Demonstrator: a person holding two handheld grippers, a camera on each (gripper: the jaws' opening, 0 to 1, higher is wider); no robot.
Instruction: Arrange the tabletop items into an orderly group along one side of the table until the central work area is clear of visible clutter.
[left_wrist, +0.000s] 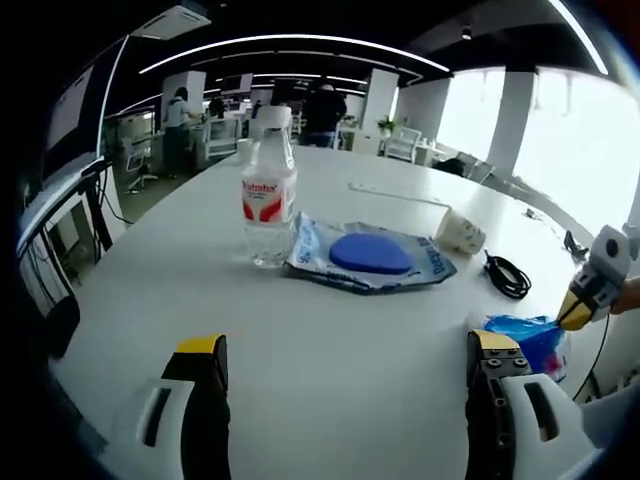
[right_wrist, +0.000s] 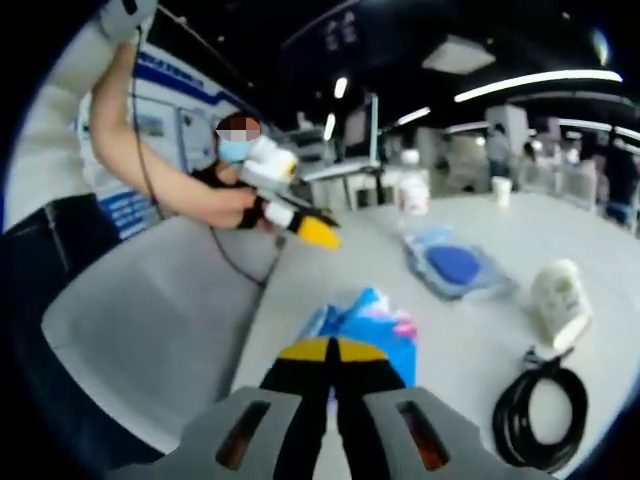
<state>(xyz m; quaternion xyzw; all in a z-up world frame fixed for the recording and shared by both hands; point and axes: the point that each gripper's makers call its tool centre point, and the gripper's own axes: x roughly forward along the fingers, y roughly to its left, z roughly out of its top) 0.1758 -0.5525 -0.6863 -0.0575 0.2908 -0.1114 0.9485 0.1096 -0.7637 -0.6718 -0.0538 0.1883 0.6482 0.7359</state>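
Nearest the right gripper (right_wrist: 335, 352), whose yellow-tipped jaws were pressed together with no gap and nothing clearly between them, lay one blue plastic packet (right_wrist: 372, 325) just beyond the tips at twelve o'clock. It looked light, soft and crinkly, best pinched at a loose edge.

Further out sat one flat pouch with a blue disc (left_wrist: 372, 255), limp and slippery-looking, to be taken by a corner. At its nine o'clock stood one water bottle (left_wrist: 269, 195), upright, heavier, grippable around the body. One small white pack (left_wrist: 459, 231) lay at three o'clock, and one coiled black cable (left_wrist: 507, 275) beyond, floppy.

The left gripper (left_wrist: 347, 352) stood wide, empty, over the white table (left_wrist: 340, 340).
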